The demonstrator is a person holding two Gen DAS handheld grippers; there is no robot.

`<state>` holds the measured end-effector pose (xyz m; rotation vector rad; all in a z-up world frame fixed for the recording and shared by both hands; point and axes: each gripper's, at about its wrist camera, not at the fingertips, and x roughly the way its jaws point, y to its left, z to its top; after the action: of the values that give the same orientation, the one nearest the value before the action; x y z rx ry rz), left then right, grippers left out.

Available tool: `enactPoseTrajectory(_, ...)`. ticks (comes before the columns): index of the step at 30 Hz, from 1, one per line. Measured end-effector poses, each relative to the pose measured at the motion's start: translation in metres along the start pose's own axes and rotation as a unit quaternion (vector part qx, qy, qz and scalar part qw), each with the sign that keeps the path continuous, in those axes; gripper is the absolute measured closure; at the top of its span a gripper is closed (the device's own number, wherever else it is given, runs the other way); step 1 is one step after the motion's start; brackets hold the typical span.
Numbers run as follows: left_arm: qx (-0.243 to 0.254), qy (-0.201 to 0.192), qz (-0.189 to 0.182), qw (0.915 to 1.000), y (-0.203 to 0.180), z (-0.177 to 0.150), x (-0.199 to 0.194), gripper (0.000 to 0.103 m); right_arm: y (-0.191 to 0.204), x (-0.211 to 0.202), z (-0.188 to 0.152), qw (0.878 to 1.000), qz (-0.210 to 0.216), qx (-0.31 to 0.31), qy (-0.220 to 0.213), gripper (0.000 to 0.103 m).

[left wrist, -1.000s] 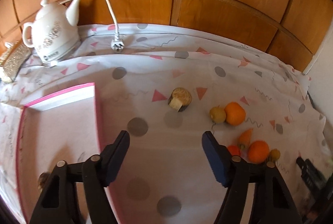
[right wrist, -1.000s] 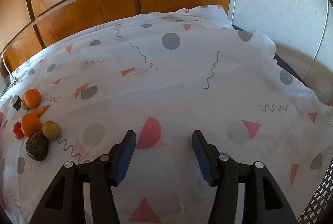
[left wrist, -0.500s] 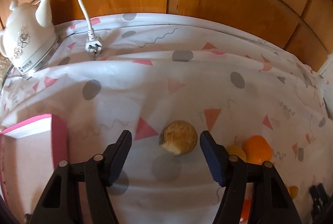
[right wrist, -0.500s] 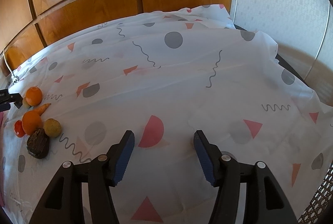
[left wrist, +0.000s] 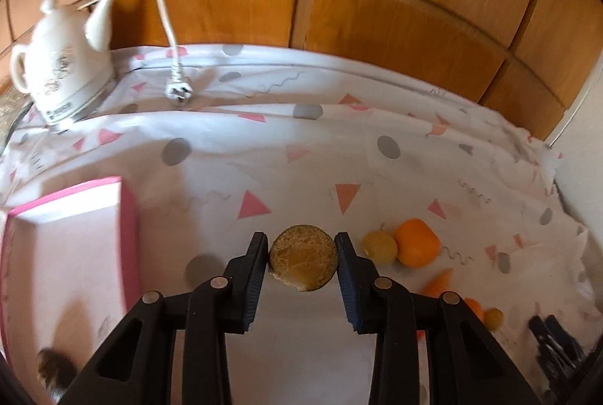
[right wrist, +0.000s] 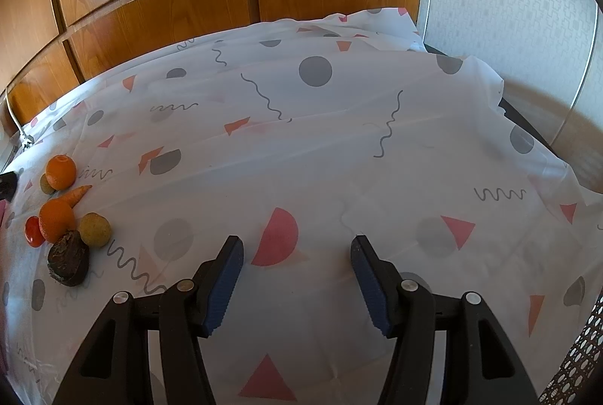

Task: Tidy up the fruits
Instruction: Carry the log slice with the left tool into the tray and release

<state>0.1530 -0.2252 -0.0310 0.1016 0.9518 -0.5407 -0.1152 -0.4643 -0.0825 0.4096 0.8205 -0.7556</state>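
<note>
In the left wrist view my left gripper (left wrist: 302, 263) is shut on a round brown fruit (left wrist: 303, 262) with a pale cut patch, held between both pads. To its right on the cloth lie a yellowish fruit (left wrist: 380, 246), an orange (left wrist: 417, 248) and a carrot (left wrist: 437, 284). A pink tray (left wrist: 68, 254) sits at the left with a dark fruit (left wrist: 52, 367) in its near corner. In the right wrist view my right gripper (right wrist: 296, 286) is open and empty above the cloth. The fruit cluster lies far to its left: two oranges (right wrist: 60, 171), a carrot (right wrist: 77, 196), a tomato (right wrist: 34, 231), a yellowish fruit (right wrist: 95, 229) and a dark fruit (right wrist: 68, 258).
A white teapot-style kettle (left wrist: 64, 66) stands at the back left, its cord and plug (left wrist: 178, 90) lying on the patterned cloth (right wrist: 339, 141). Wooden panels (left wrist: 377, 9) run along the back. The table edge drops off at the right (right wrist: 527, 118).
My left gripper moved forward and closed on the round brown fruit, which lay free between the open jaws before. The right gripper has barely moved.
</note>
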Motion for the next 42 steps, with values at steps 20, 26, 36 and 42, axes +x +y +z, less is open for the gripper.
enactPoseTrajectory(20,-0.118,-0.014,0.083,0.9895,0.122,-0.06,-0.074,0.066,0.005,0.003,0.0,1.0,-0.005,-0.01,-0.01,0.042)
enactPoseTrajectory(26,-0.135,-0.007,0.102,0.9856,0.136,-0.068,-0.065,0.066,0.006,0.003,0.0,1.0,-0.008,-0.012,-0.009,0.042)
enactPoseTrajectory(36,-0.151,-0.028,0.134,0.979,0.138,-0.075,-0.074,0.057,0.008,0.003,0.0,1.0,-0.012,-0.016,-0.009,0.042)
enactPoseTrajectory(42,-0.17,-0.076,0.163,0.9689,0.138,-0.083,-0.108,0.037,0.008,0.003,-0.001,1.0,-0.013,-0.018,-0.009,0.042)
